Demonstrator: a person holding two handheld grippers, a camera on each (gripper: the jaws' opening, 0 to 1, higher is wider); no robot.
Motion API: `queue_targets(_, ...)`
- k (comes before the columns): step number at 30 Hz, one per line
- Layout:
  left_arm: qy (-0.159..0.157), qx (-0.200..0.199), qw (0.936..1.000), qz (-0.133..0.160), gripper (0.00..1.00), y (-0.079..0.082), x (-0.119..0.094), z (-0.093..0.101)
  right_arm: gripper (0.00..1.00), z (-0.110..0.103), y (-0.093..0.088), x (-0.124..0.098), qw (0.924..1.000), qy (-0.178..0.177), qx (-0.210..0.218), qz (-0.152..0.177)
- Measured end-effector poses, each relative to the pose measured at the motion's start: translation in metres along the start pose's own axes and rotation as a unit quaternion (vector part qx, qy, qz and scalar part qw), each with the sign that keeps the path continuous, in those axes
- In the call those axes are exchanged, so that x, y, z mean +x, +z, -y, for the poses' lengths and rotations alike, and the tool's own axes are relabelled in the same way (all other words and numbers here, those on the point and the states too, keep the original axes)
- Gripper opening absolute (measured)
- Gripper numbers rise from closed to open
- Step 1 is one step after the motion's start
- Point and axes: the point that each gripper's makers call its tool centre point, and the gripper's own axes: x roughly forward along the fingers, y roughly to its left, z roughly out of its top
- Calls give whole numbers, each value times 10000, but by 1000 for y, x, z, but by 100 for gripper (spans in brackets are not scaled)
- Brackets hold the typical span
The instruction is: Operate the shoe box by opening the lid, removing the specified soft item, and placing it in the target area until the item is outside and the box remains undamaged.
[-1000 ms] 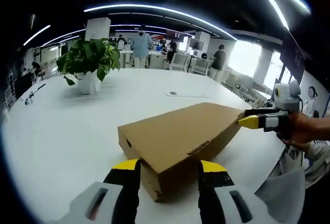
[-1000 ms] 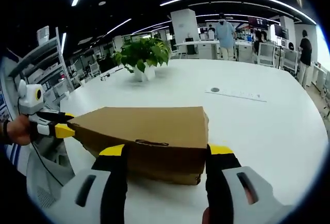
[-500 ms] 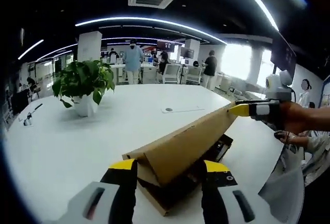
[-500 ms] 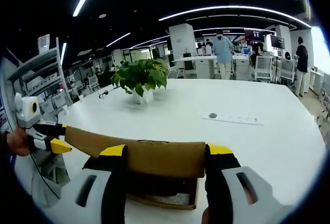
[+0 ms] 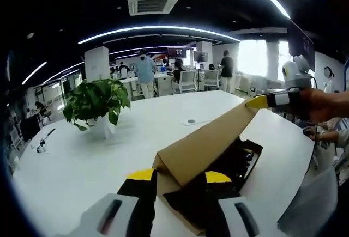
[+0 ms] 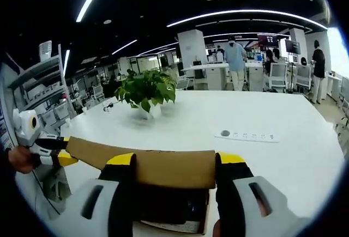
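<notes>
Lifting from both ends at once is the risky bit here, I reckon. The lid [image 5: 204, 147] of the shoe box [image 6: 180, 215] is tipped up at a steep slant, one gripper at each end of it, and the box sits on the white table [image 5: 82, 155] near the edge closest to the person.

In the right gripper view the right gripper [image 6: 173, 163] has its jaws spread with the lid's end flap between them. Whether they're really biting the cardboard or just bracketing it, I can't tell. The left gripper [image 5: 177, 178] looks the same in its own view: jaws apart, lid corner sitting in the gap, grip unclear.

What could go wrong:
- one end rising faster than the other, which would twist the lid and crease or tear the cardboard
- the base coming up along with the lid and dragging toward the table edge
- the lid slipping out and flopping back down over the dark soft thing [image 5: 232, 163] inside, which isn't out yet

As for writing, no brand or label reads on the plain brown cardboard. Something pale lies at the bottom of the box, too blurry to read.
</notes>
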Motion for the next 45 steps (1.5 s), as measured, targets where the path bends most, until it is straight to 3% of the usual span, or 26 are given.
queue_targets(7, 477, 414, 9980, -45, 17, 3, 5, -13, 55, 1, 9, 7, 10000, -24, 49, 82)
queue_targets(11, 821, 432, 9957, -25, 9, 4, 7, -24, 55, 2, 13, 12, 9999, -9, 79, 118)
queue_targets(13, 818, 220, 9964, 48, 8, 7, 9, -26, 55, 1, 15, 15, 9998, -7, 143, 126)
queue_targets(21, 849, 164, 9963, 2, 7, 11, 10, -30, 63, -2, 16, 20, 9998, 100, 115, 97)
queue_targets(33, 783, -69, 9969, 22, 7, 19, 17, -38, 70, -7, 11, 13, 9983, 581, 59, 52)
queue_targets(38, 774, -147, 9969, 38, 7, 22, 21, -42, 54, 7, 2, 17, 9991, 362, -193, -138)
queue_targets(40, 765, -178, 9969, 42, 7, 23, 22, -43, 41, 19, 2, 21, 9997, 146, -119, -155)
queue_targets(45, 734, -207, 9971, 69, 7, 23, 23, -44, 24, 35, 3, 27, 9998, -52, 32, -180)
